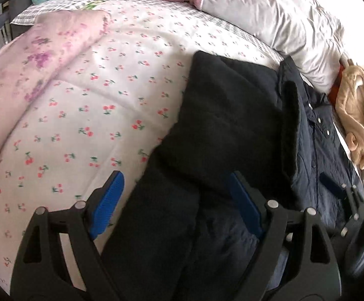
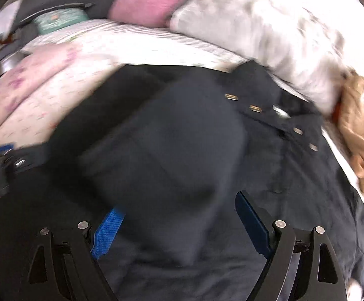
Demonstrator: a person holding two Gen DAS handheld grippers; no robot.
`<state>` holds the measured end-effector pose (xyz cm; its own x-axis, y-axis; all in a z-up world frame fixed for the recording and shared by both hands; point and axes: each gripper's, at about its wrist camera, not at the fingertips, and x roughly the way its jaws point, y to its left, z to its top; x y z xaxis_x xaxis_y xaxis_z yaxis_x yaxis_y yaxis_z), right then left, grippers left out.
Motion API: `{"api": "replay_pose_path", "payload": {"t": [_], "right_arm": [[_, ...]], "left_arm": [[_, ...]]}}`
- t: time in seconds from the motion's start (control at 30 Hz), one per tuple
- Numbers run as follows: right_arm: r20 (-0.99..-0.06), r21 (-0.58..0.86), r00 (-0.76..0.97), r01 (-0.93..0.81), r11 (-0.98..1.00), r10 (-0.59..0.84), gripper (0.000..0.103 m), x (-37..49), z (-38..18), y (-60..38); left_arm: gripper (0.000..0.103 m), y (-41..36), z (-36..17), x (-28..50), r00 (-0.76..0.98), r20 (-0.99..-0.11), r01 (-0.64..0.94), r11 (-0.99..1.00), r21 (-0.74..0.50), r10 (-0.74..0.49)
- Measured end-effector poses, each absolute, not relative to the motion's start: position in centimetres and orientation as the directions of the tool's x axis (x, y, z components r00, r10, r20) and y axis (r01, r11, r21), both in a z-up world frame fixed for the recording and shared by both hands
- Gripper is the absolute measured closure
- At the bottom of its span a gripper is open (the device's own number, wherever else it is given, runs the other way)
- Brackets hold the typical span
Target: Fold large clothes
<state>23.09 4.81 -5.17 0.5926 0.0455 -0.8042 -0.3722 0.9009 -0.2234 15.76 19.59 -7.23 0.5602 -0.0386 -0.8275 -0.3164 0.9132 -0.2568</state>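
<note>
Nearby, white pillow, beige garment — dark coat

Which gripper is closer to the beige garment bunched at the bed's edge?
Right. In the left wrist view the right gripper sits over the dark jacket just short of the beige garment; the left gripper is over the jacket's far side, by the cherry-print quilt.
</note>
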Motion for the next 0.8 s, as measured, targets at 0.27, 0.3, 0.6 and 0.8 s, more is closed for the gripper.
{"api": "replay_pose_path", "payload": {"t": [0.27, 0.3, 0.6, 0.8], "right_arm": [[-0.848, 0.224, 0.391, -0.346, 0.911, 0.357, 0.014, 23.5, -2.3, -8.5], [-0.835, 0.287, 0.376, -0.327, 0.9, 0.403, 0.014, 23.5, -2.0, -10.0], [-0.878, 0.319, 0.354, -0.068, 0.945, 0.322, 0.015, 27.3, -5.8, -16.2], [-0.898, 0.195, 0.367, -0.16, 0.968, 0.242, 0.083, 27.8, -7.6, -12.4]], "left_arm": [[0.018, 17.7, -6.4, 16.3, 0.598, -0.799, -0.245, 0.936, -0.253, -0.06], [0.018, 17.4, -6.3, 16.3, 0.604, -0.794, -0.232, 0.939, -0.254, -0.065], [0.017, 15.5, -7.9, 17.4, 0.54, -0.832, -0.203, 0.939, -0.278, -0.129], [0.014, 14.3, -8.8, 17.9, 0.517, -0.85, -0.208, 0.949, -0.236, -0.099]]}}
